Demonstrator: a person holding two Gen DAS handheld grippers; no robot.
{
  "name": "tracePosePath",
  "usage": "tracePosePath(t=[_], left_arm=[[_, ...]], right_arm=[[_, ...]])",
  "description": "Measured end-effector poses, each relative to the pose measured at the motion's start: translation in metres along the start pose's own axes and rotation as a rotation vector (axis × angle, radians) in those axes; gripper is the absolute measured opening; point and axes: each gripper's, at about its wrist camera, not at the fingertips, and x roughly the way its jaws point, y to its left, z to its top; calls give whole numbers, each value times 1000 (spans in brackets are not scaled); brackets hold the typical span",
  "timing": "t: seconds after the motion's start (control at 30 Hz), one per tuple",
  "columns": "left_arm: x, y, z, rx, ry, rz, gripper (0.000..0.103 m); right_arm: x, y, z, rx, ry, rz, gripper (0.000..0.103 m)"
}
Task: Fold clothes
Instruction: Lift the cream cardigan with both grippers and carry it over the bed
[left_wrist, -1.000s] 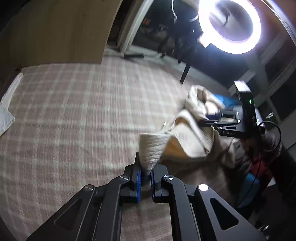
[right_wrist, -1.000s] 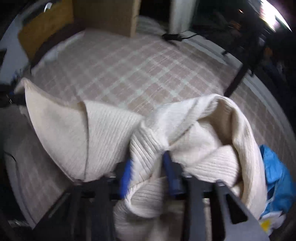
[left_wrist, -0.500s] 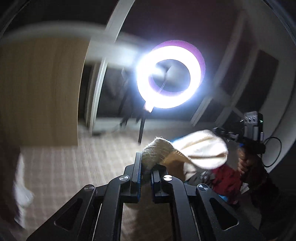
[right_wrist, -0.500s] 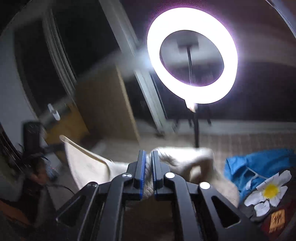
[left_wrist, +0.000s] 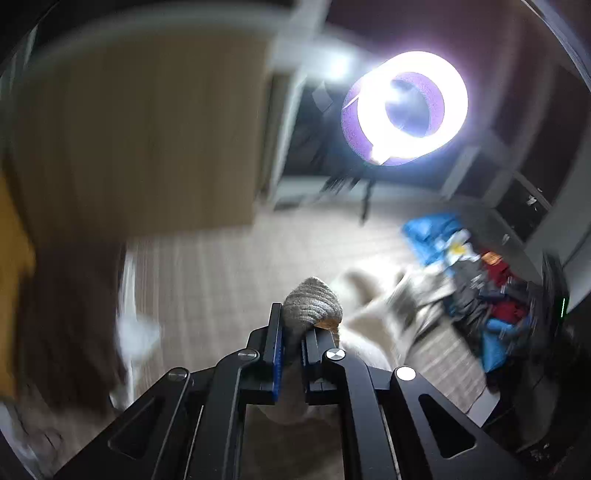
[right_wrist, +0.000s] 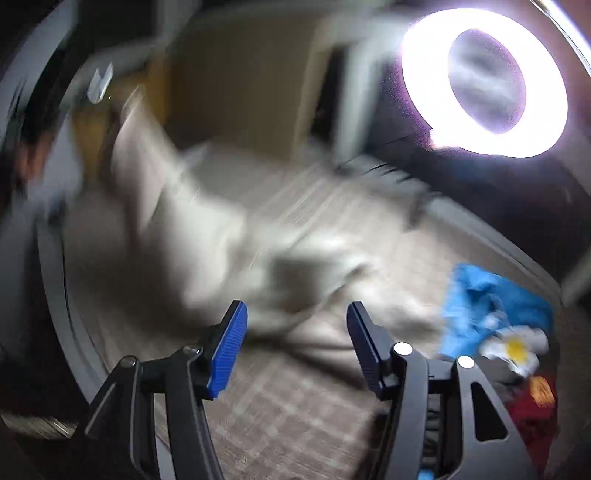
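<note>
A cream ribbed knit sweater lies spread and blurred over the plaid-covered surface in the right wrist view. My left gripper is shut on a bunched edge of the sweater, which trails down to the right. My right gripper is open and empty, just above the near edge of the sweater. Both views are motion-blurred.
A bright ring light on a stand shines at the far side and also shows in the left wrist view. A pile of blue, red and dark clothes lies at the right, including blue fabric with a flower print. A wooden panel stands at far left.
My right gripper has opened and let go of the sweater, which has dropped onto the plaid surface. Both grippers have tilted back down from the ring light; the left still holds its edge.
</note>
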Motion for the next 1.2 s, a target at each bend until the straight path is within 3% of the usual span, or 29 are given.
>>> tracePosePath(t=[0.13, 0.23, 0.33, 0.4, 0.43, 0.47, 0.53, 0.73, 0.97, 1.13, 1.2], left_arm=[[30, 48, -31, -103, 88, 43, 7], [31, 68, -42, -158, 93, 32, 7], [28, 73, -46, -177, 89, 26, 7], [24, 75, -46, -176, 85, 26, 7], [22, 74, -45, -174, 81, 22, 7], [20, 72, -44, -172, 77, 19, 7], [16, 66, -36, -156, 64, 16, 7], [-52, 34, 6, -66, -85, -44, 7], [-202, -41, 57, 196, -342, -90, 7], [-283, -60, 70, 271, -436, -133, 7], [-311, -68, 70, 318, -470, -104, 7]], right_arm=[[74, 98, -15, -405, 36, -74, 56], [104, 126, -17, -544, 39, -66, 56], [129, 127, -9, -564, 54, -40, 56], [138, 112, 2, -488, 73, 25, 52], [139, 100, 8, -423, 90, 65, 32], [139, 88, 14, -355, 103, 104, 22], [127, 61, 31, -199, 103, 168, 16], [28, -8, 74, 76, -67, 191, 13], [-145, -49, 109, 227, -368, 97, 11], [-263, -28, 112, 213, -567, 48, 11], [-295, -19, 111, 200, -616, 50, 11]])
